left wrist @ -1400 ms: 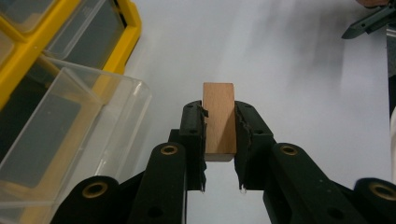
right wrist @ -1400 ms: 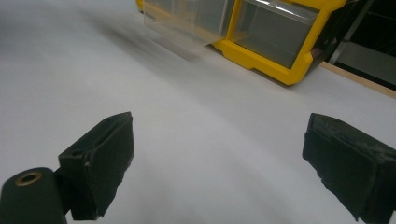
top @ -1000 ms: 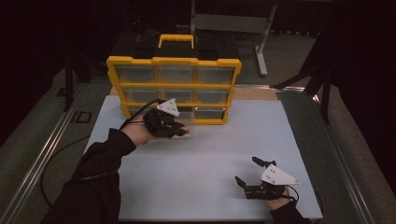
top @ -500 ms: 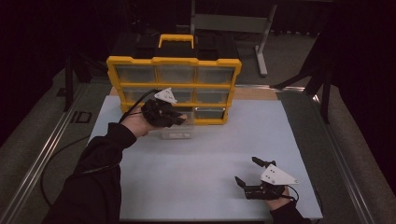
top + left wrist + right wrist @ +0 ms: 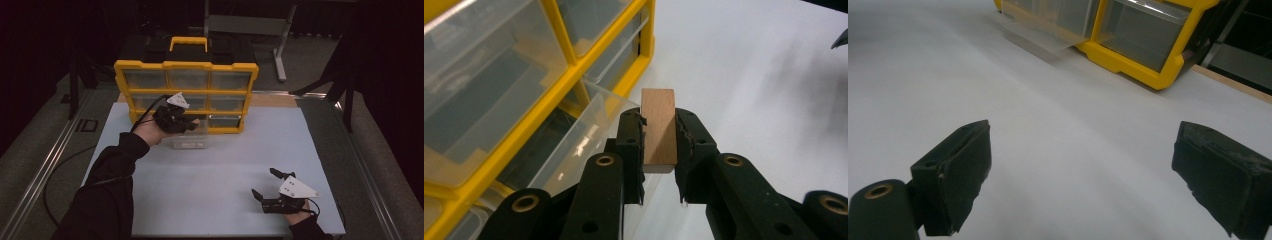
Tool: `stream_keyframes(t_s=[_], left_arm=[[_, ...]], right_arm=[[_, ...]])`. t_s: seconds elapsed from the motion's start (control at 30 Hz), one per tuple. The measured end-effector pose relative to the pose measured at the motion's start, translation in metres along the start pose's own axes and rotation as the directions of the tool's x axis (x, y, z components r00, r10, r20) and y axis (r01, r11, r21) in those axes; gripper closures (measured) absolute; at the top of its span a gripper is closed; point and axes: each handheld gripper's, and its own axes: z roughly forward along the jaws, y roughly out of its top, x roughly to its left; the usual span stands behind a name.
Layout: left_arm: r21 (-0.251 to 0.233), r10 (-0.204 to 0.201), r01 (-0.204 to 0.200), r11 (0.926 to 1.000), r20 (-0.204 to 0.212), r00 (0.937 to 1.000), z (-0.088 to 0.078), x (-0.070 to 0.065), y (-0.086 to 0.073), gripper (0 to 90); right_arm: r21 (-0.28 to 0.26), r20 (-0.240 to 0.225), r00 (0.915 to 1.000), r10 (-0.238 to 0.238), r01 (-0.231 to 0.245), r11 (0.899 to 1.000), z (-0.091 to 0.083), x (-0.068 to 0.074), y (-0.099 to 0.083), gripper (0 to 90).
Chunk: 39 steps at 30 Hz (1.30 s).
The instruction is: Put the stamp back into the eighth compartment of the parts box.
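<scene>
High view: white table (image 5: 215, 175) shown bearing yellow drawer cabinet (image 5: 186, 95) at far edge. Clear drawer (image 5: 187, 141) seen pulled out from cabinet's bottom row. Left gripper (image 5: 187, 124) held just in front of cabinet, above pulled drawer; jaws clamped on wooden block (image 5: 658, 126), block upright between pads. Right gripper (image 5: 265, 186) rested on table, well apart from cabinet, jaws spread wide, nothing held.
</scene>
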Motion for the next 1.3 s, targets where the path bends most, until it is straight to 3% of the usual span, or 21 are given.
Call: stream_keyframes(t_s=[0.17, 0.43, 0.6, 0.73, 1.03, 1.17, 1.3], left_arm=[[0.024, -0.018, 0.019, 0.9995, -0.031, 0.9993, 0.008, 0.002, -0.005, 75.0], [0.018, -0.052, 0.054, 0.9984, -0.072, 0.9961, 0.012, 0.008, -0.011, 74.9], [0.023, -0.078, 0.080, 0.9965, -0.091, 0.9929, 0.016, 0.012, -0.017, 74.9], [0.044, -0.107, 0.113, 0.9926, -0.124, 0.9866, 0.020, 0.014, -0.019, 74.8], [0.061, -0.140, 0.149, 0.9870, -0.126, 0.9821, 0.026, 0.018, -0.026, 74.8], [0.072, -0.174, 0.184, 0.9803, -0.126, 0.9766, 0.031, 0.019, -0.028, 74.8], [0.080, -0.180, 0.190, 0.9784, -0.120, 0.9763, 0.034, 0.019, -0.029, 74.7]], right_arm=[[0.000, 0.000, 1.0000, 0.002, -0.002, 1.000, 0.000, 0.000, 0.000, 8.9], [0.001, -0.001, 1.0000, 0.004, -0.004, 1.000, 0.000, 0.000, 0.000, 8.9], [0.000, 0.000, 1.0000, 0.000, 0.000, 1.000, 0.000, 0.000, 0.000, 8.9], [0.002, -0.001, 1.0000, 0.004, -0.004, 1.000, 0.000, 0.000, 0.000, 8.9], [0.000, 0.001, 1.0000, 0.002, -0.002, 1.000, 0.000, 0.000, 0.000, 8.9], [0.001, -0.001, 1.0000, 0.002, -0.002, 1.000, 0.000, 0.000, 0.000, 8.9], [0.002, -0.002, 1.0000, 0.003, -0.003, 1.000, 0.000, 0.000, -0.001, 8.9]])
